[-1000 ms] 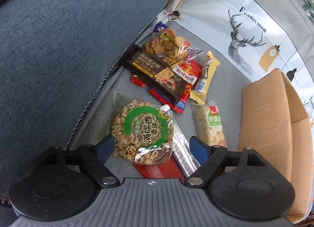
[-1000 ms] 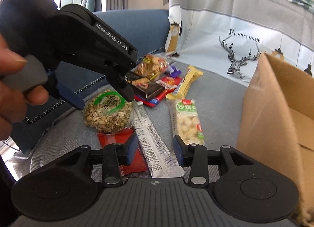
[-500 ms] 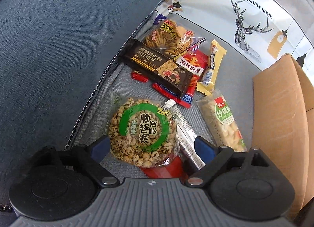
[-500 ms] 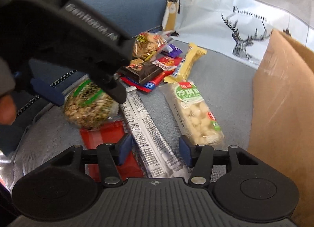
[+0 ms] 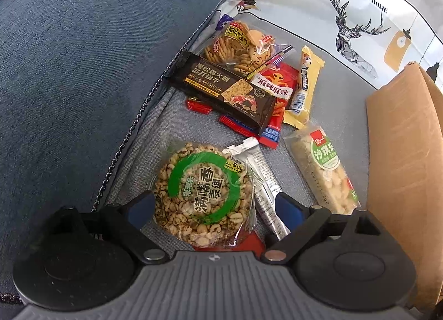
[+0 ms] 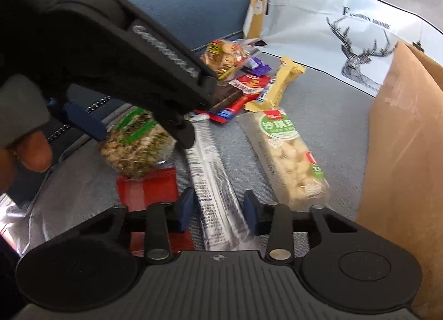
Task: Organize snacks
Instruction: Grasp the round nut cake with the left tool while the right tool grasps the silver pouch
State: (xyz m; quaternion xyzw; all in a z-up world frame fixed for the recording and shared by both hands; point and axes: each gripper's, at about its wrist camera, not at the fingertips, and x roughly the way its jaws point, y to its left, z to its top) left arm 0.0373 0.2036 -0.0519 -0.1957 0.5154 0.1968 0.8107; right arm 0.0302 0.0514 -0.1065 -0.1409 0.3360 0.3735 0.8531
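Note:
Snack packets lie on a grey cloth. My left gripper (image 5: pixel 214 208) points steeply down, open wide, its blue pads on either side of a round puffed-rice cake packet (image 5: pixel 202 195) with a green label, not pressing it. A silver stick packet (image 5: pixel 263 181) lies beside the cake, inside the same gap. In the right wrist view my right gripper (image 6: pixel 218 208) straddles the near end of that silver stick packet (image 6: pixel 213 190). Its jaws are closing, with a small gap still showing at the pads. The left gripper (image 6: pixel 138 131) hangs over the round cake (image 6: pixel 135 145).
A tall cardboard box (image 5: pixel 401 140) stands at the right. A pale bar with a green label (image 5: pixel 324 170) lies beside it. Farther back a black cracker pack (image 5: pixel 224 90), a cracker bag (image 5: pixel 238 46), a red packet (image 5: pixel 277 84) and a yellow bar (image 5: pixel 304 90) are piled. A blue cushion (image 5: pixel 83 57) rises at the left.
The left jaws spread wider and sank around the round cake. The right gripper moved forward and down over the silver stick, and its jaws widened, then narrowed.

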